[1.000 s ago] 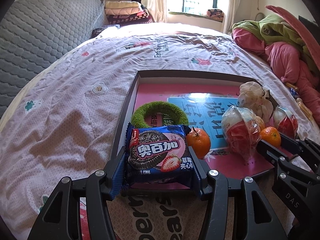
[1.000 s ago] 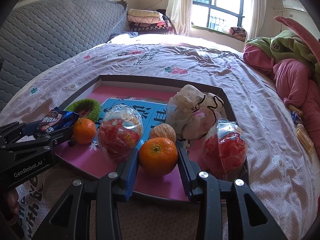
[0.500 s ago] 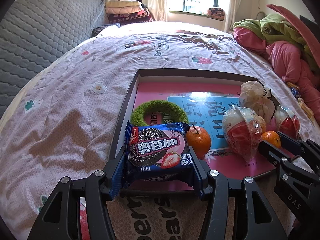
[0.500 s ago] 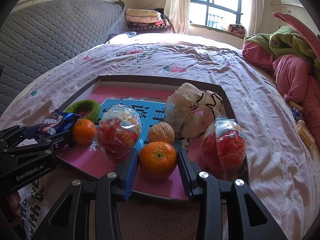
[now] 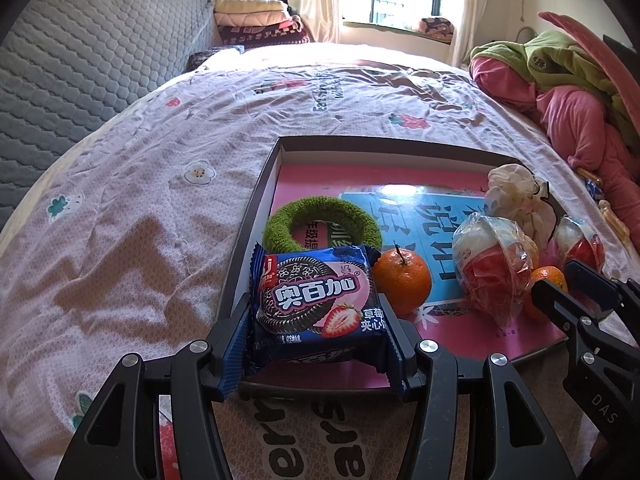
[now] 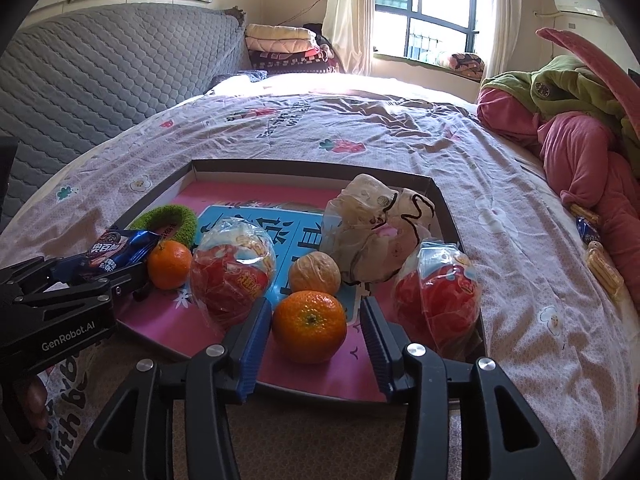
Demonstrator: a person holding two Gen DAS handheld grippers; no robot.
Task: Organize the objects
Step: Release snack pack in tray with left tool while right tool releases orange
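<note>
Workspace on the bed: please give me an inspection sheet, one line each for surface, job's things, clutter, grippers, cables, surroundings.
Surface: floral bedsheet carrying a shallow tray lined with a pink-and-blue printed sheet.
Job's things: cookie packet, near tangerine, second tangerine, walnut, green ring, two red snack bags, crumpled pouch.
Clutter: small wrapped snacks on the sheet, right of the tray.
Grippers: left gripper shut on the cookie packet; right gripper jaws have just been opening, near tangerine between them, gaps on both sides.
Cables: nothing seen.
Surroundings: grey quilted headboard, window, pink and green clothes.
</note>
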